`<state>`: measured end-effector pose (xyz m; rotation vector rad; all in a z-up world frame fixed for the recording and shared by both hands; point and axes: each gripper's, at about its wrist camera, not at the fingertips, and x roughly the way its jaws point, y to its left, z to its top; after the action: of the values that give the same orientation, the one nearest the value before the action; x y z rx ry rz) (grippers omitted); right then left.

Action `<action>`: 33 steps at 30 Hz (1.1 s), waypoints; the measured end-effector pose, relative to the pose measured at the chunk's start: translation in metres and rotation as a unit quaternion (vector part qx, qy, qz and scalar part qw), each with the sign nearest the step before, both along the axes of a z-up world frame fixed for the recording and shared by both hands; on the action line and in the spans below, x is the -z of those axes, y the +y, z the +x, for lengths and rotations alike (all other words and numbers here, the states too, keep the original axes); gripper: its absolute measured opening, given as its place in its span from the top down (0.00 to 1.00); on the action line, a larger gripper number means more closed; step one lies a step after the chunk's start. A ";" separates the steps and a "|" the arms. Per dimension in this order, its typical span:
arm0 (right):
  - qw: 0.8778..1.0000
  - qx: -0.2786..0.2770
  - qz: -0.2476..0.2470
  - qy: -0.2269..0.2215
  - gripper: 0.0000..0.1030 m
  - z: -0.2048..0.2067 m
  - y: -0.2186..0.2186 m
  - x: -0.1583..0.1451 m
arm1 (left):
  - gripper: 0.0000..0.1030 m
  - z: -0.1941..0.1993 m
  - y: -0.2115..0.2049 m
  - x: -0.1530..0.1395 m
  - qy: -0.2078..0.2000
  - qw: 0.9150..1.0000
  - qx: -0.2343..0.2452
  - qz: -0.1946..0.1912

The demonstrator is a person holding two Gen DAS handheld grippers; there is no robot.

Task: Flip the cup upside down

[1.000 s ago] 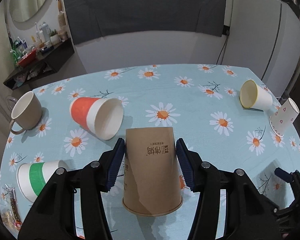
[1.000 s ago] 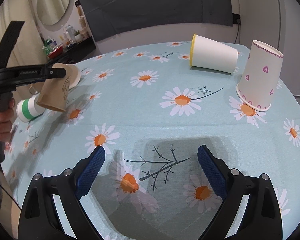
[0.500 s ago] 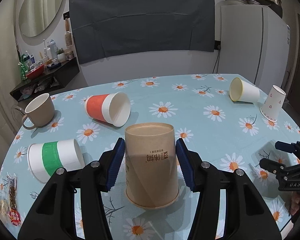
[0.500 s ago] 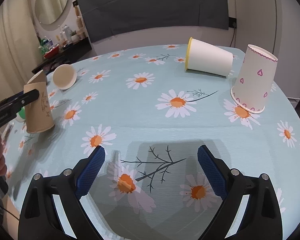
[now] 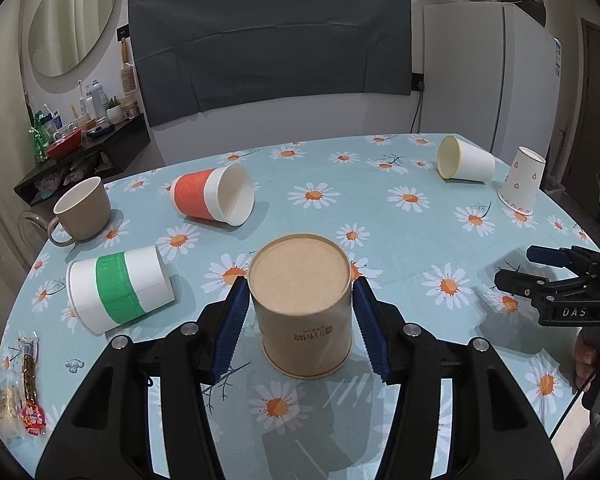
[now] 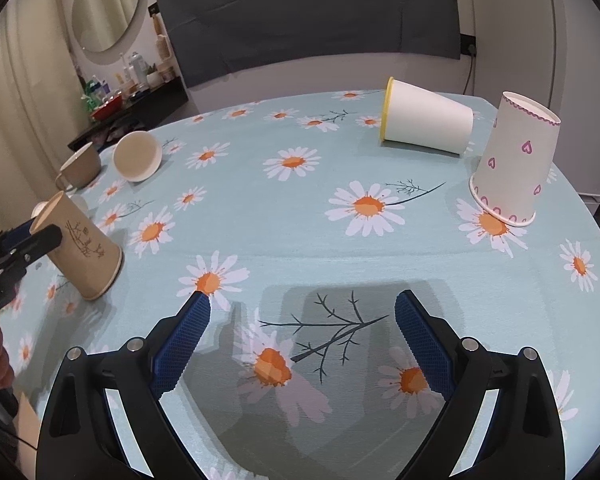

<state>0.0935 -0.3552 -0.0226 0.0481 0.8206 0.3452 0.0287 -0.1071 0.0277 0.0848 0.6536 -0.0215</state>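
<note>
The brown paper cup point(image 5: 302, 304) stands inverted, rim down on the tabletop point(image 5: 400, 224), the left gripper point(image 5: 300, 324) opened just off its sides to release it, while the right gripper point(image 6: 300, 340) hovers wide open and empty.

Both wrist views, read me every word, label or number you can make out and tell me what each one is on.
"DAS": white letters on the black body of the right gripper, seen from the left wrist view.
Printed characters on the side of the brown paper cup: upside down and too small to read.
Dark drawing with small characters on the same cup in the right wrist view: not legible.
Snack packets at the table edge: print too blurred to read.
</note>
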 end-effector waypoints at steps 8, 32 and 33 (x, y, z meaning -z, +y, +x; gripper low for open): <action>1.000 -0.016 -0.013 -0.022 0.13 -0.017 0.022 -0.014 | 0.20 -0.028 0.015 -0.001 -0.021 1.000 0.005 -0.007; 0.996 -0.035 -0.007 -0.083 0.09 -0.056 0.087 -0.020 | 0.06 -0.055 0.062 0.030 -0.039 0.999 -0.035 -0.010; 0.996 -0.038 -0.011 -0.084 0.08 -0.057 0.089 -0.020 | 0.06 -0.055 0.063 0.030 -0.041 0.998 -0.037 -0.014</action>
<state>0.0364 -0.2660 -0.0030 -0.0318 0.6598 0.4062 -0.0263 -0.0438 -0.0018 0.0348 0.5742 0.0439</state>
